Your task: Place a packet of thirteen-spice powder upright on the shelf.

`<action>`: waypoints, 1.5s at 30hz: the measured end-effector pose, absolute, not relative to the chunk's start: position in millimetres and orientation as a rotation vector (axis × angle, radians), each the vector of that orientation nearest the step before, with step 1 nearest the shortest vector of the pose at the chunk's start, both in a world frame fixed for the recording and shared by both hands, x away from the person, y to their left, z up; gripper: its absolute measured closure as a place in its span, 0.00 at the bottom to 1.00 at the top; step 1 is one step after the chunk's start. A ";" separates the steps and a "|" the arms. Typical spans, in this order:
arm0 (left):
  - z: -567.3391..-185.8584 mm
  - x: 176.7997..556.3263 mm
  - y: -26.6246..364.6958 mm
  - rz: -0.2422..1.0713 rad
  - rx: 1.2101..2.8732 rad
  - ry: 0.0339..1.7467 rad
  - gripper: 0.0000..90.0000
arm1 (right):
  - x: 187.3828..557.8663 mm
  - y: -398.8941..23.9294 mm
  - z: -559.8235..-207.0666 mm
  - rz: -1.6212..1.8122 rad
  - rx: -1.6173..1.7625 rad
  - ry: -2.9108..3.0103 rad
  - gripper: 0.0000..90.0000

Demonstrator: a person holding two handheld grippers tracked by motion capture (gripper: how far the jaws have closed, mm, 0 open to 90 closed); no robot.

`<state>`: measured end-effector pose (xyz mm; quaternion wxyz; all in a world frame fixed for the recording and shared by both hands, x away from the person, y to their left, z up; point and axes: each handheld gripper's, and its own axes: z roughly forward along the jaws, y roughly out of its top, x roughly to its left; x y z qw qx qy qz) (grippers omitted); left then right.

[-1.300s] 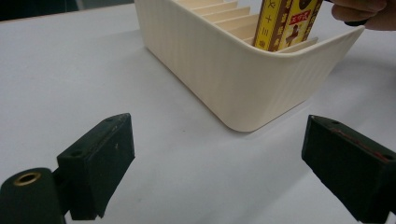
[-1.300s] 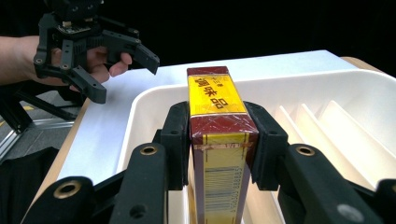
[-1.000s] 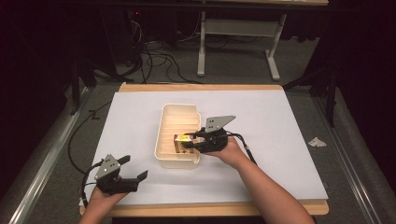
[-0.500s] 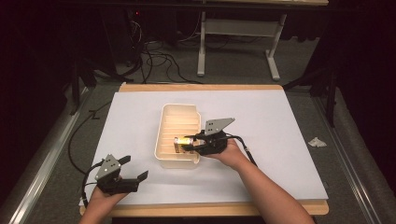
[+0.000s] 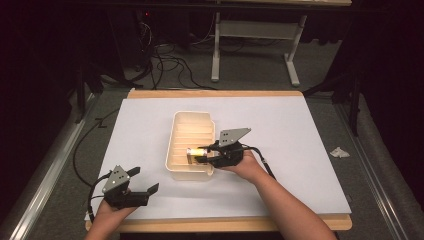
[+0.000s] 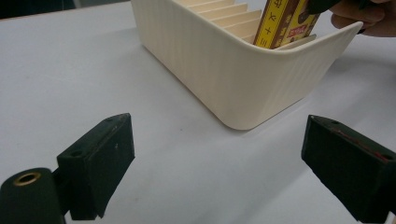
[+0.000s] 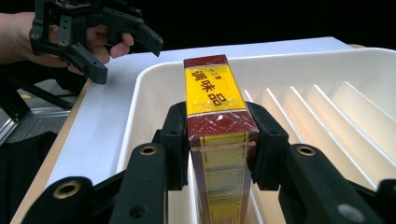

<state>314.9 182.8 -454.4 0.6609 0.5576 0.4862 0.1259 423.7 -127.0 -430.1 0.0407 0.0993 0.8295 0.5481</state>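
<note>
Your right tool (image 5: 196, 155) is clamped on the yellow-and-red box (image 7: 215, 126), holding it over the near end of the cream slotted tray (image 5: 172, 150), while your left tool (image 5: 144, 181) sits on the white surface (image 5: 300, 145) with jaws wide apart. Careful: if the box goes down tilted, it may catch a divider and jam, or nudge the unbraced tray sideways.
</note>
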 end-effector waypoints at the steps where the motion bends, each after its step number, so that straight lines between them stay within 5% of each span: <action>1: -454.4 314.9 182.9 0.285 1.261 1.100 0.11 | 423.6 -126.9 -429.9 1.676 0.304 2.540 0.71; 17: -454.4 314.9 183.1 0.285 1.260 1.101 0.11 | 421.9 -122.5 -426.3 1.686 0.310 2.532 0.55; 31: -455.4 315.2 183.9 0.289 1.267 1.102 0.11 | 416.7 -125.5 -418.9 1.646 0.399 2.475 0.27; 45: -454.7 316.3 183.0 0.293 1.258 1.104 0.11 | 403.2 -162.6 -412.9 1.543 0.550 2.401 0.20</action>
